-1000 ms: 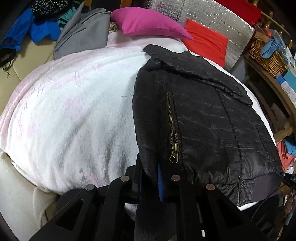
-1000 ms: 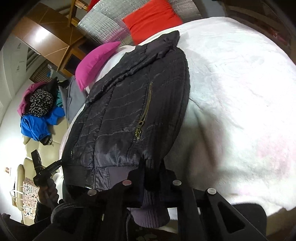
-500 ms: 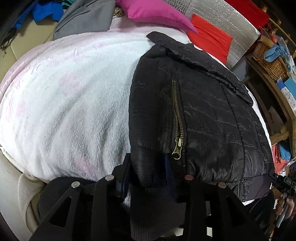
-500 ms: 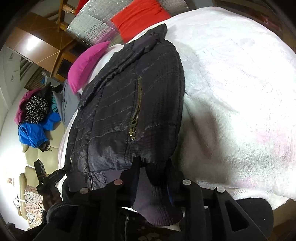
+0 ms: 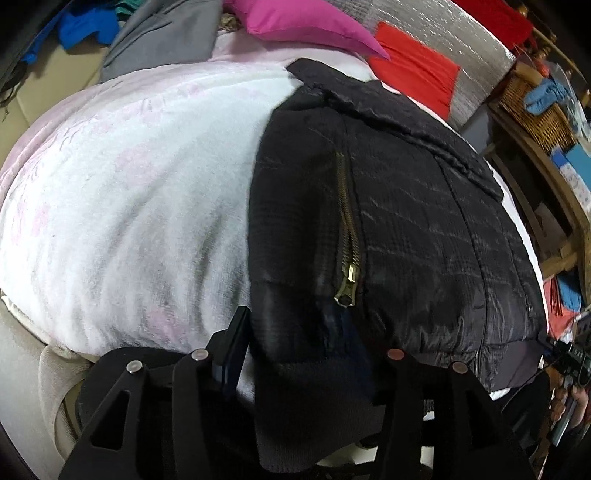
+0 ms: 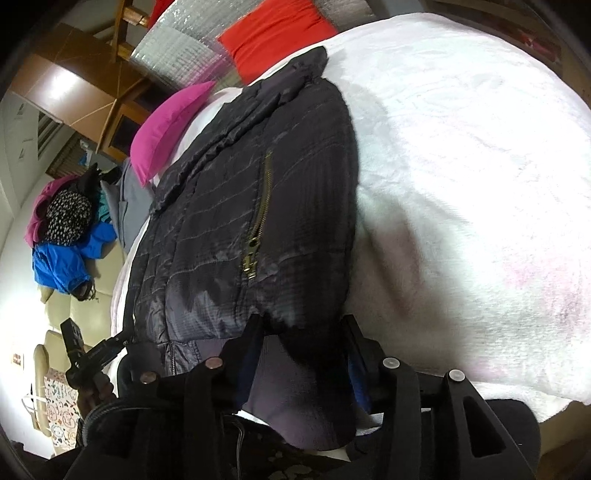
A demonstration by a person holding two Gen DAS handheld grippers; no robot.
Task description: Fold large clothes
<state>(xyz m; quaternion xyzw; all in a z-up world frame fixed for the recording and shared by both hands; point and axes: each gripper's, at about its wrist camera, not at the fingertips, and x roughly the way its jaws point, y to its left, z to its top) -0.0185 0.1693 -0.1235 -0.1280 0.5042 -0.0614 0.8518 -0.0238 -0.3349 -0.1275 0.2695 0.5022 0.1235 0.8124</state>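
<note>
A black quilted jacket [image 5: 406, 229] with a brass pocket zipper [image 5: 347, 236] lies folded lengthwise on a white fleece blanket [image 5: 129, 206]; it also shows in the right wrist view [image 6: 236, 221]. My left gripper [image 5: 306, 350] stands open at the jacket's ribbed hem, whose corner lies loose between the spread fingers. My right gripper [image 6: 303, 343] stands open at the other hem corner, with the dark ribbed hem [image 6: 295, 387] lying between its fingers. Each gripper shows at the edge of the other's view.
A pink pillow [image 5: 306, 26], red cushions [image 5: 413, 70] and a grey garment [image 5: 162, 37] lie at the bed's far end. A wicker basket [image 5: 535, 107] on wooden shelves stands to the right. A clothes pile [image 6: 62, 229] sits on a beige sofa.
Both grippers have gone from shut on the jacket's hem to open, and the hem has dropped onto the bed edge. Both have moved slightly closer to the jacket.
</note>
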